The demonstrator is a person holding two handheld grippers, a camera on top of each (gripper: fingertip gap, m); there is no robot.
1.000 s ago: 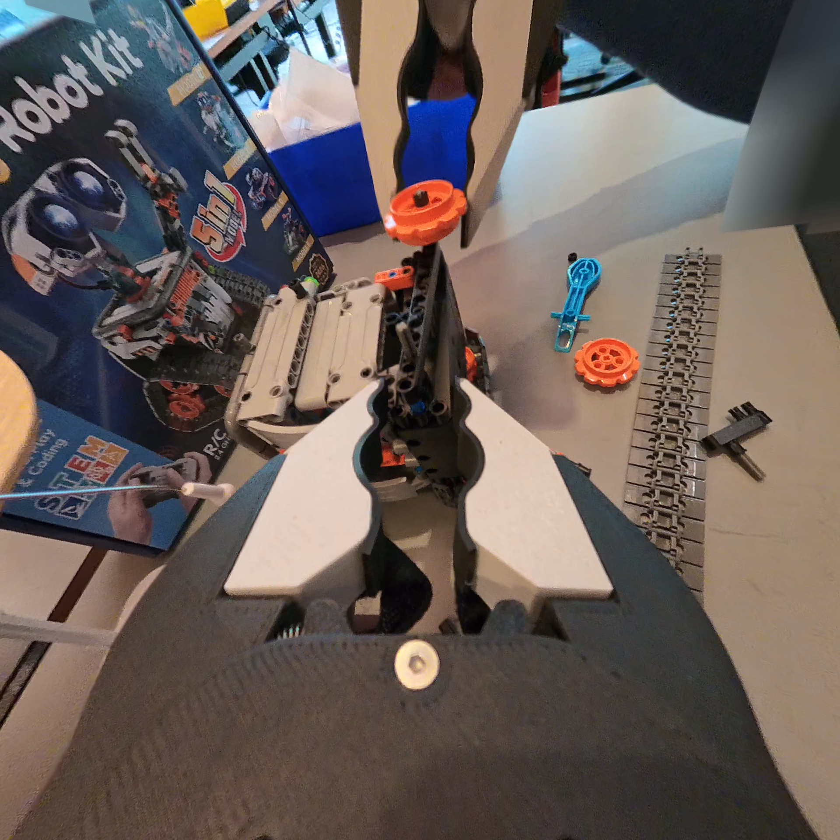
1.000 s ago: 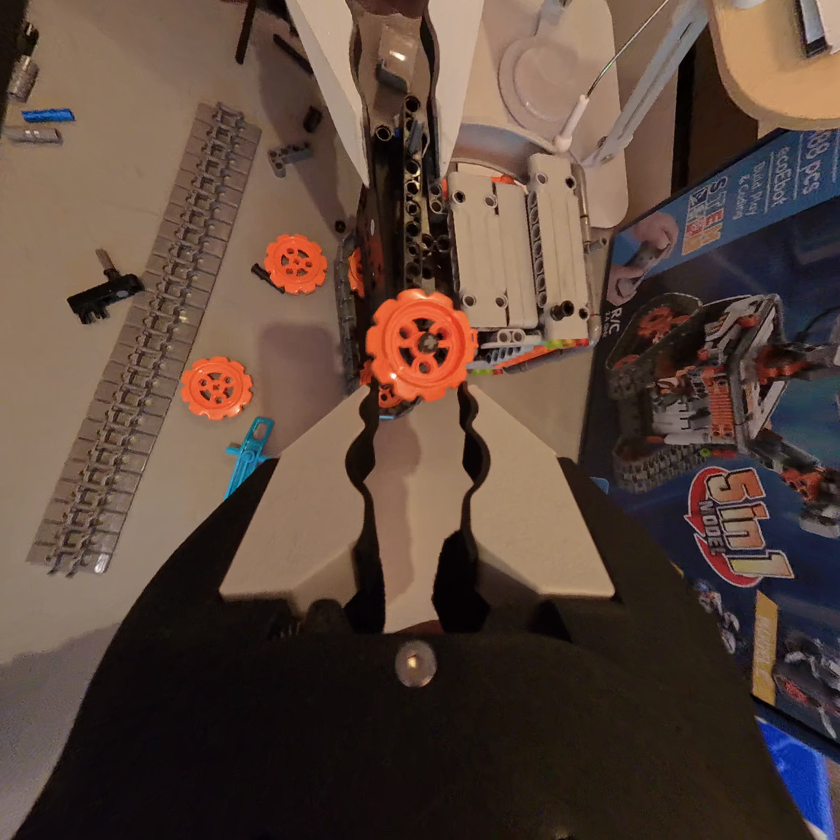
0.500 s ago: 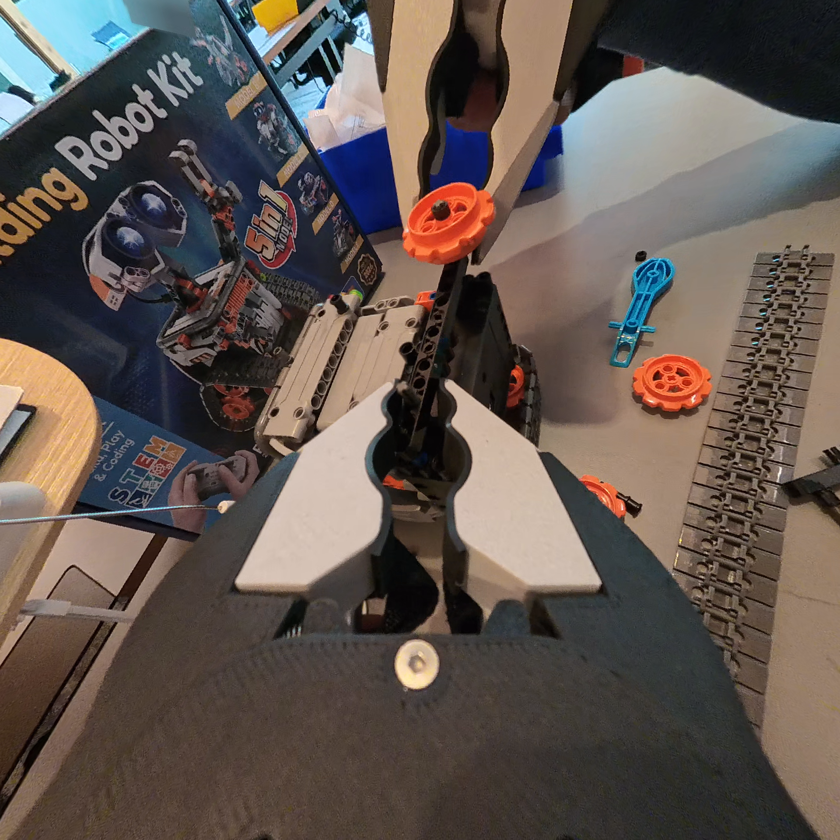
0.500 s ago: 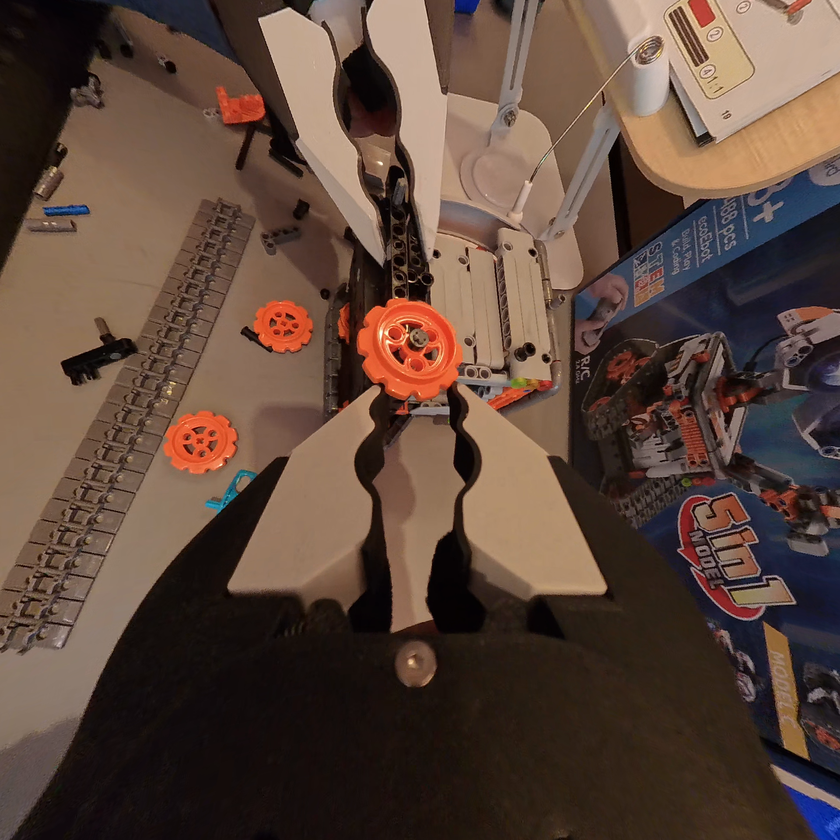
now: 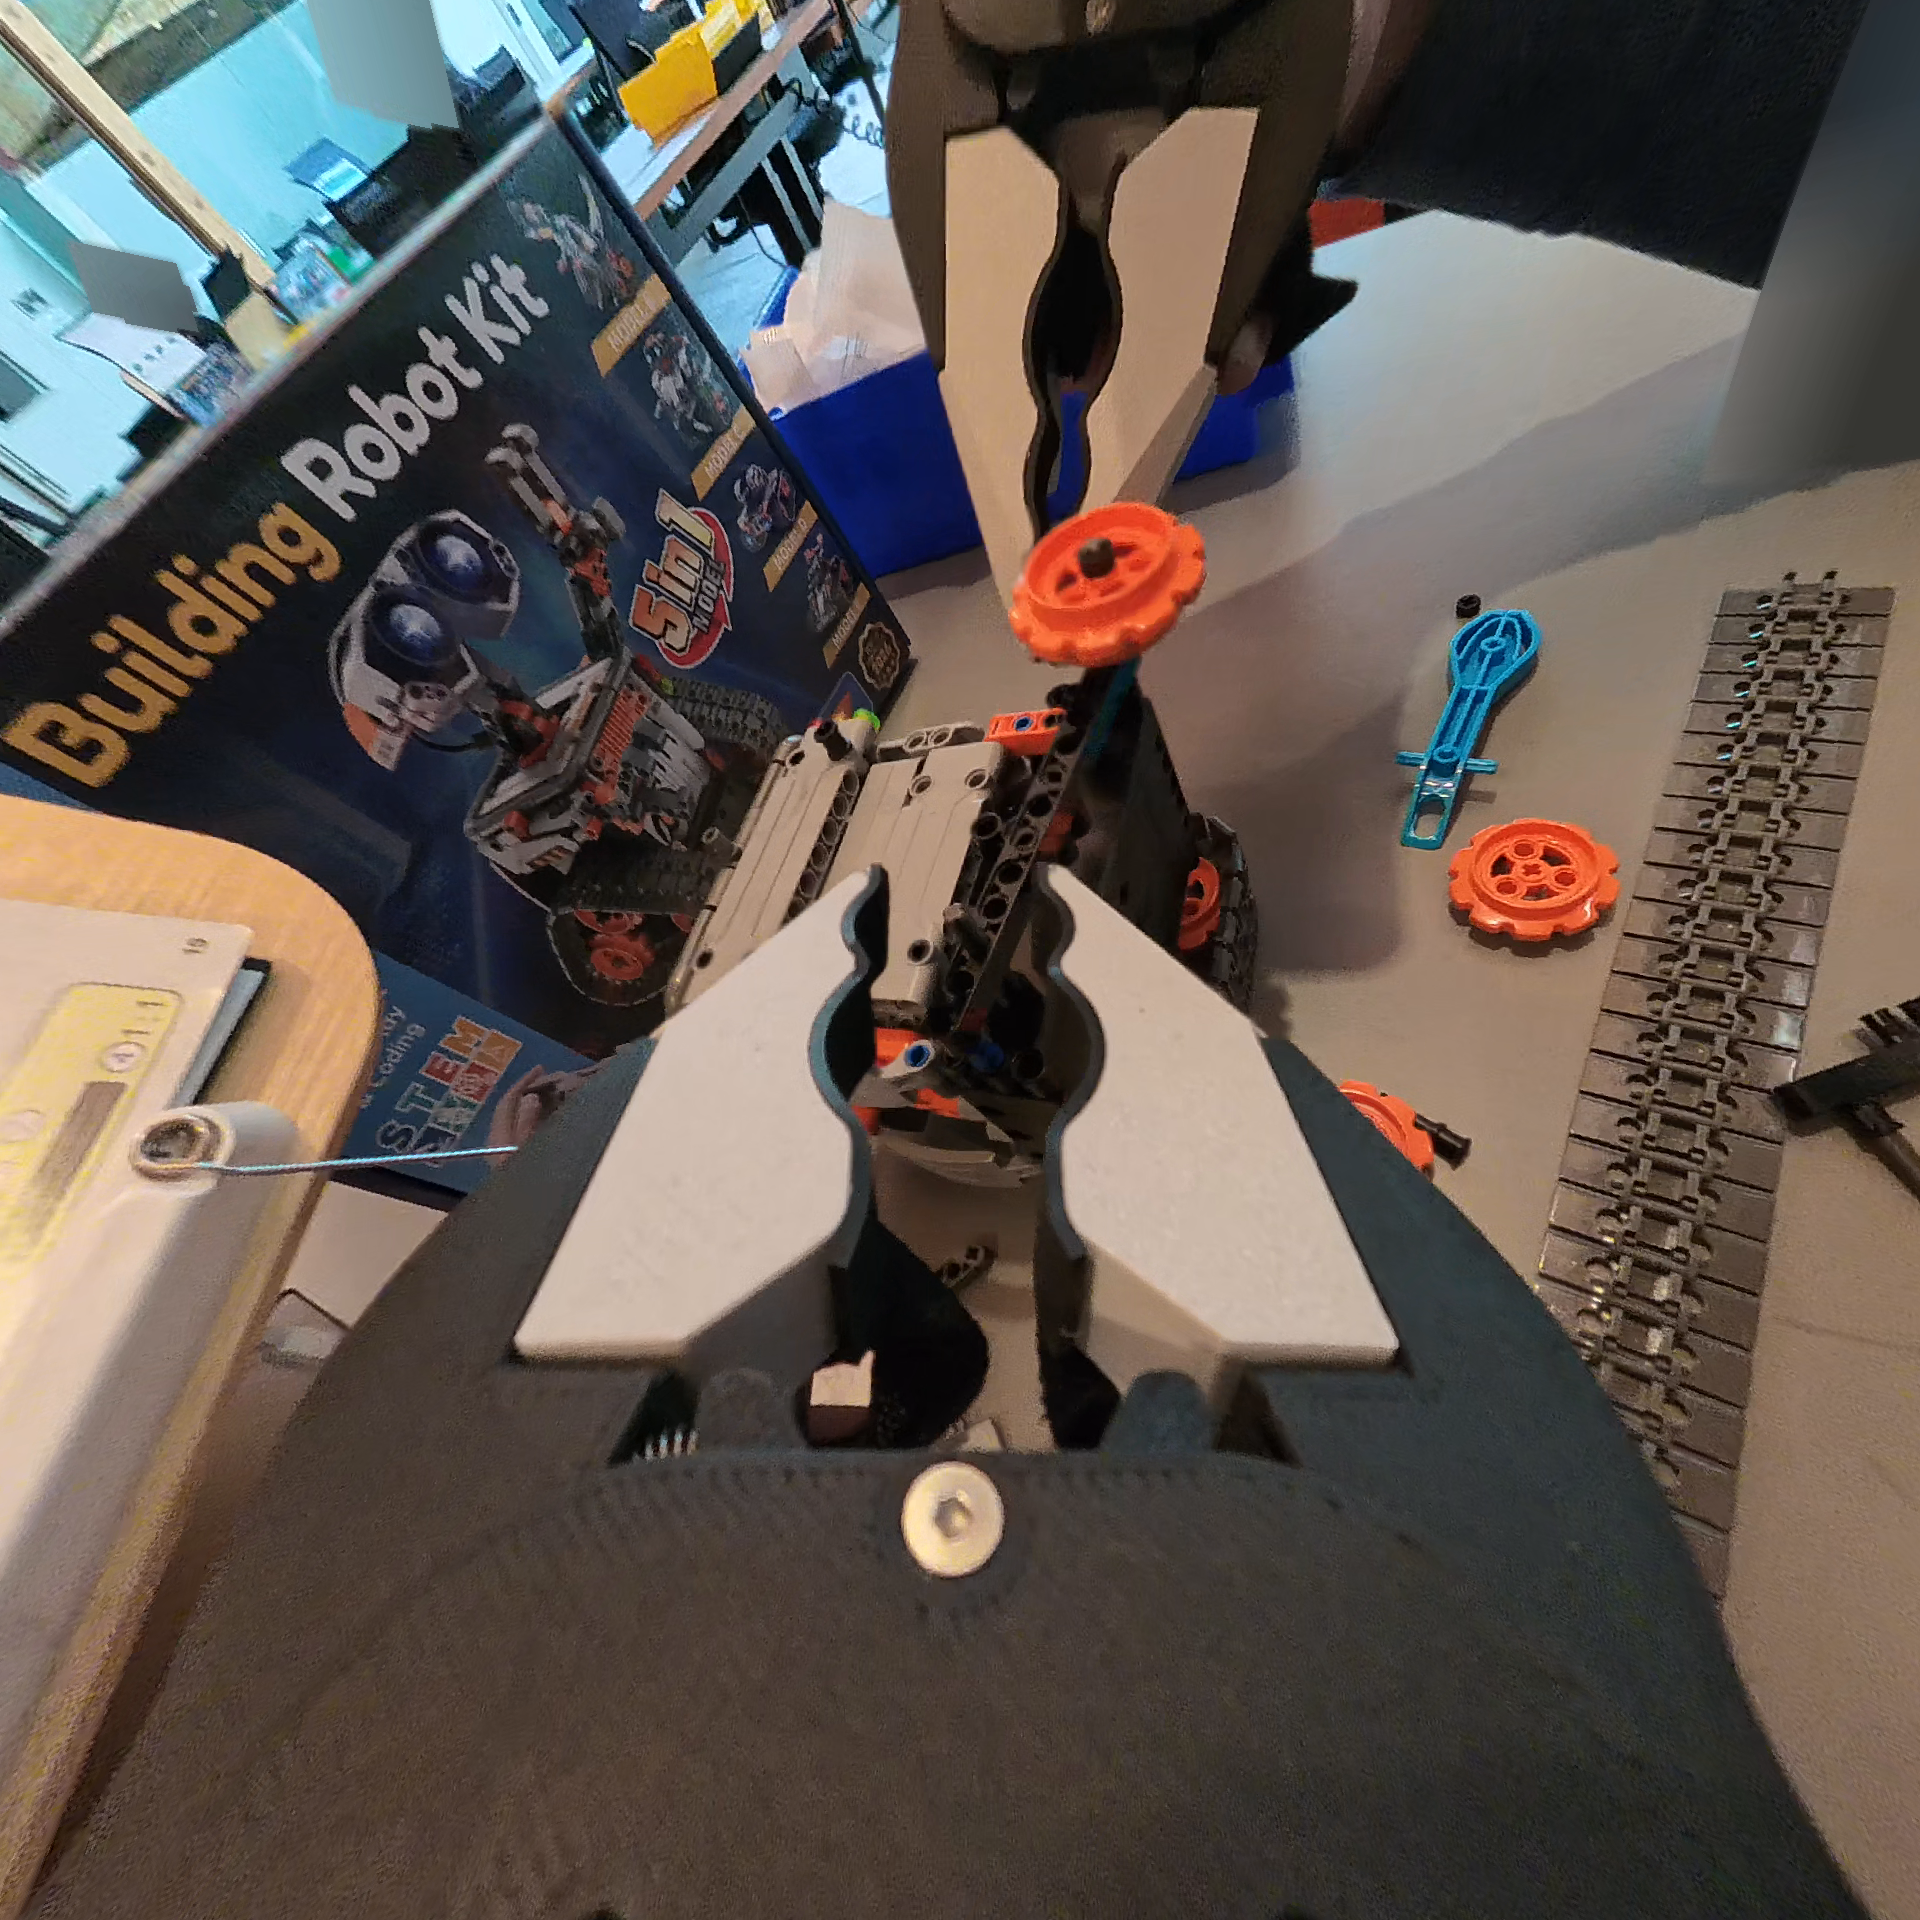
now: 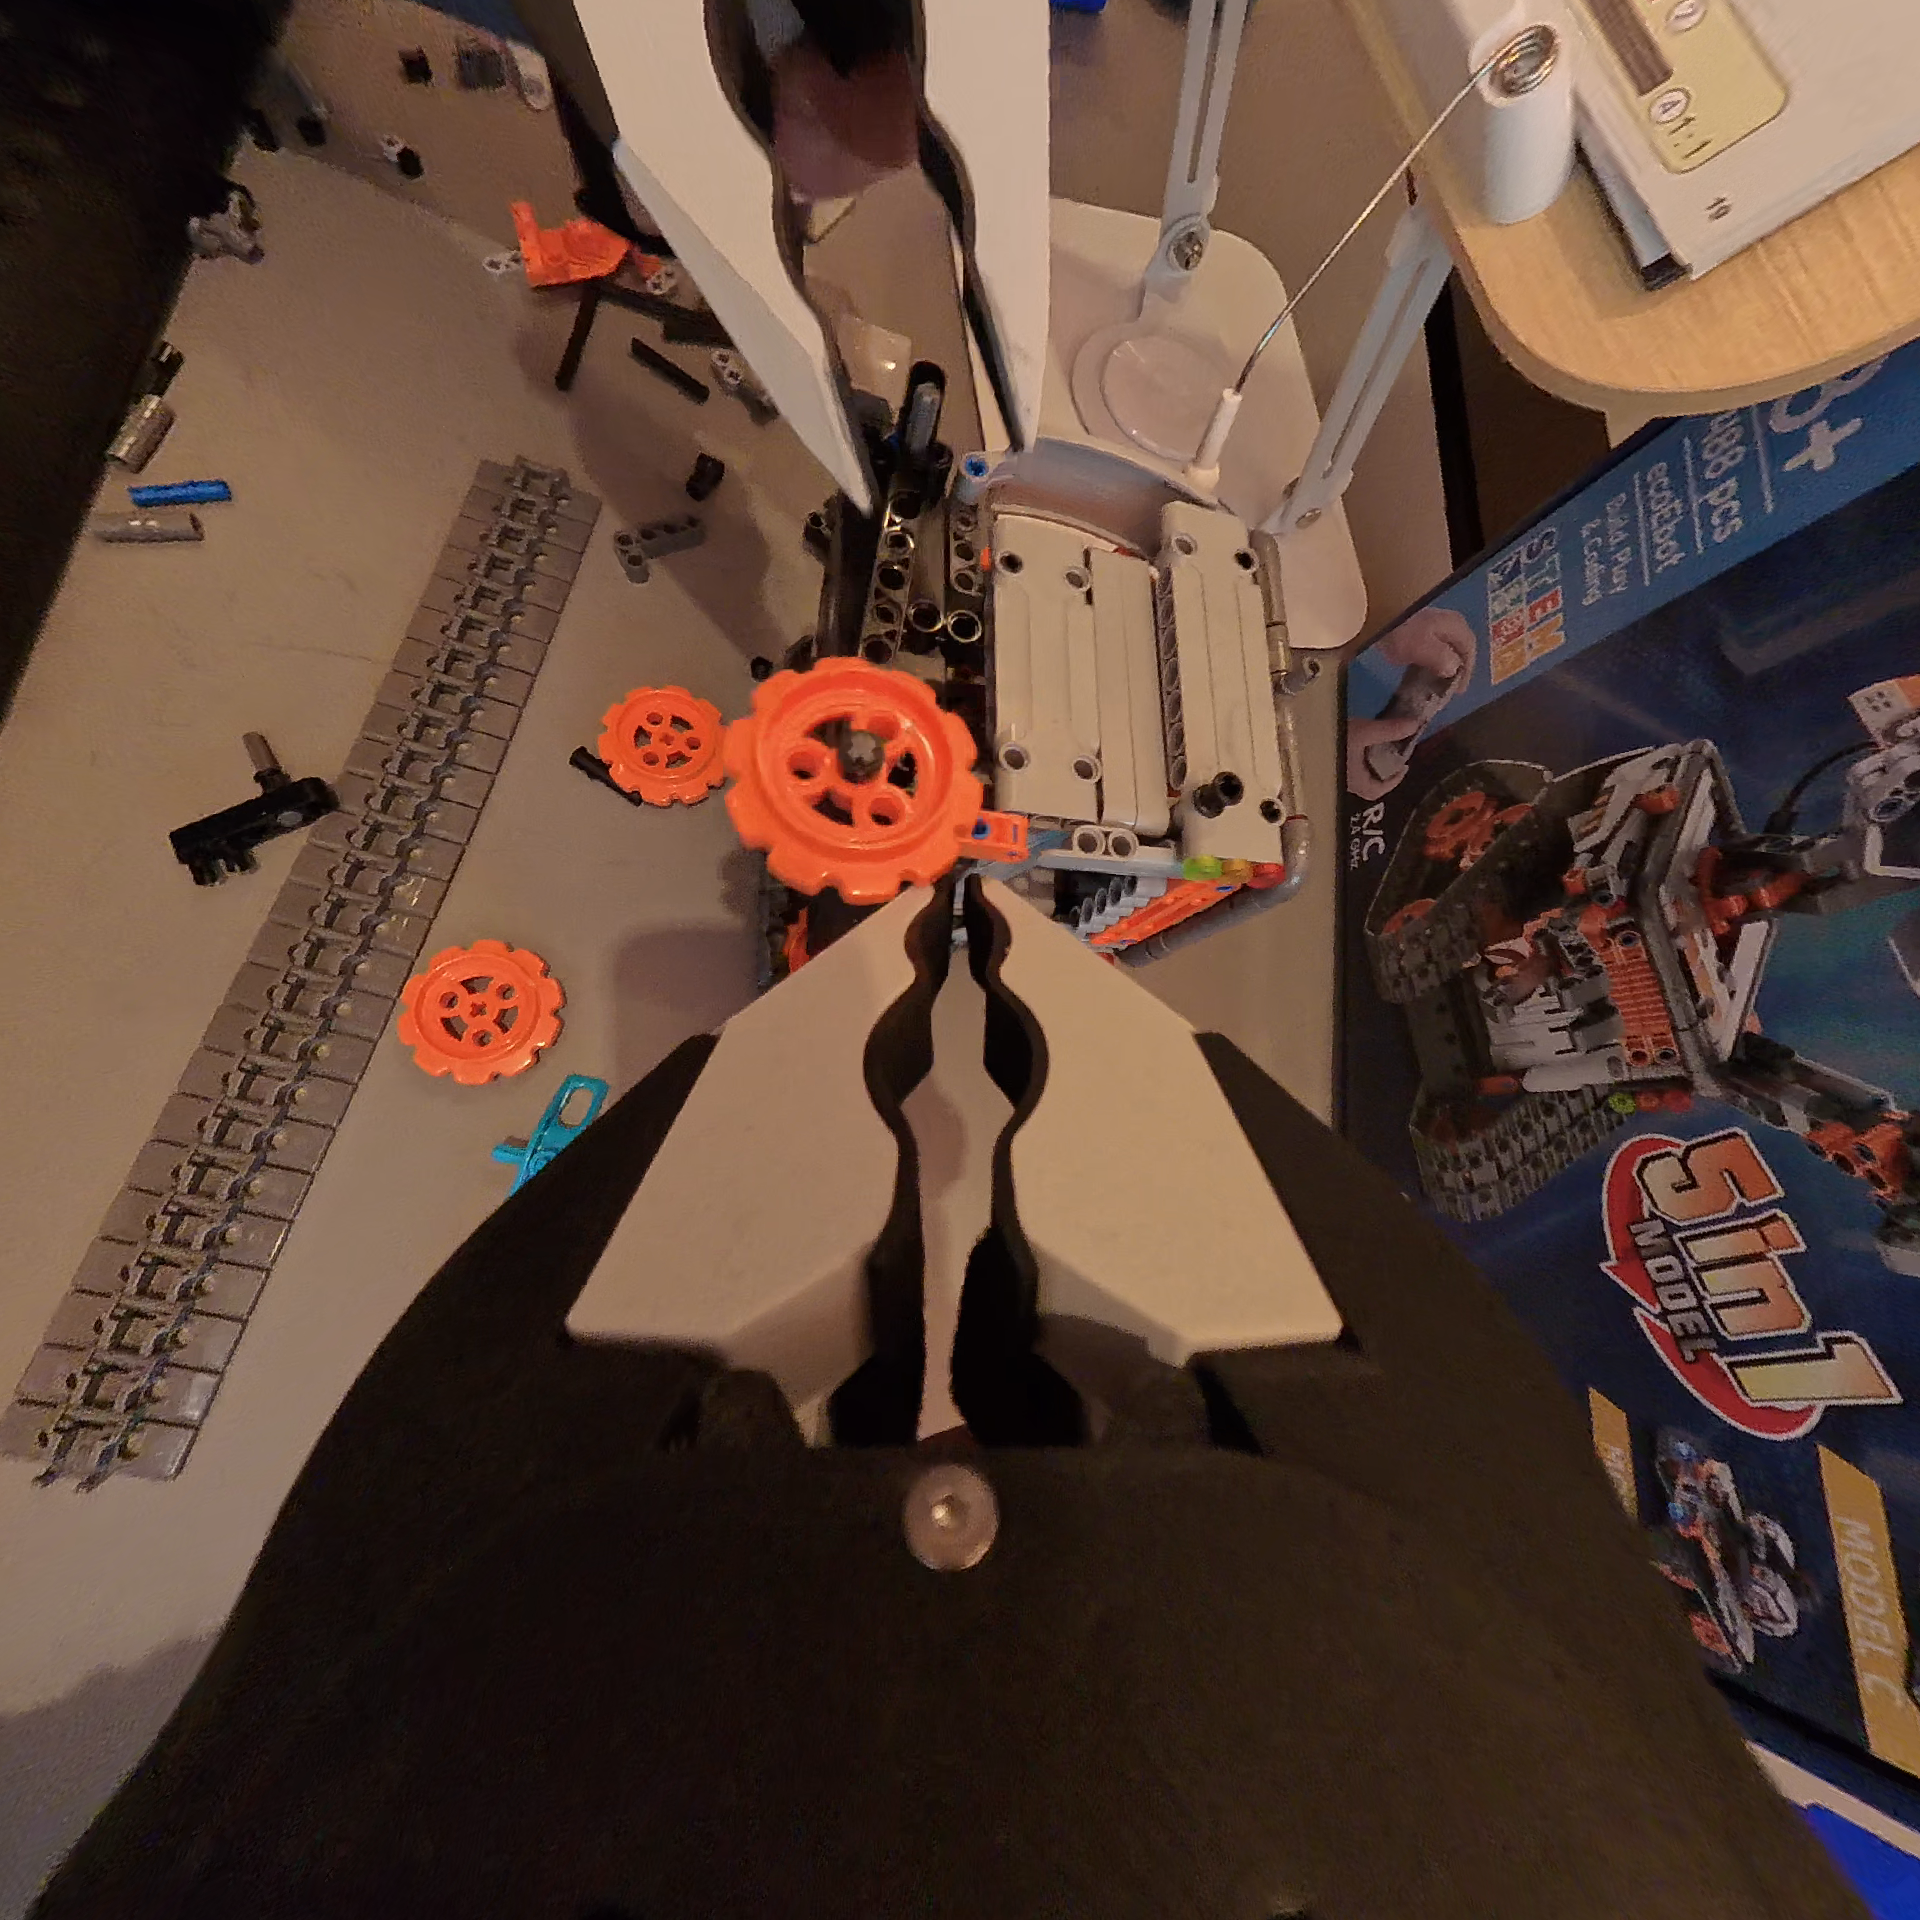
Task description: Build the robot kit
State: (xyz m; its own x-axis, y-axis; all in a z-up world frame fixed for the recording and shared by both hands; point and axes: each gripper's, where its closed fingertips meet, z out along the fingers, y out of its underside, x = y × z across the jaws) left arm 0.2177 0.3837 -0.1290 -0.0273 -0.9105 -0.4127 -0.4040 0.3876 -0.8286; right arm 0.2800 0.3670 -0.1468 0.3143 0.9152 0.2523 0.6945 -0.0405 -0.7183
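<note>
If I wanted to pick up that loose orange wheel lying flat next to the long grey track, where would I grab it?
Take the orange wheel by its toothed rim, coming straight down from above with one finger on each opposite edge. It lies flat on the table, so its faces cannot be pinched. The grey track sits close on one side and the blue lever on another, so line the fingers up along the track.

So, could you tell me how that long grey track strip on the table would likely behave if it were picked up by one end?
The grey track strip is made of many small hinged links, so it would probably hang limp and fold rather than stay stiff. It looks like light plastic. Pushed sideways, it would likely bend into a curve where it lies flat on the table.
</note>
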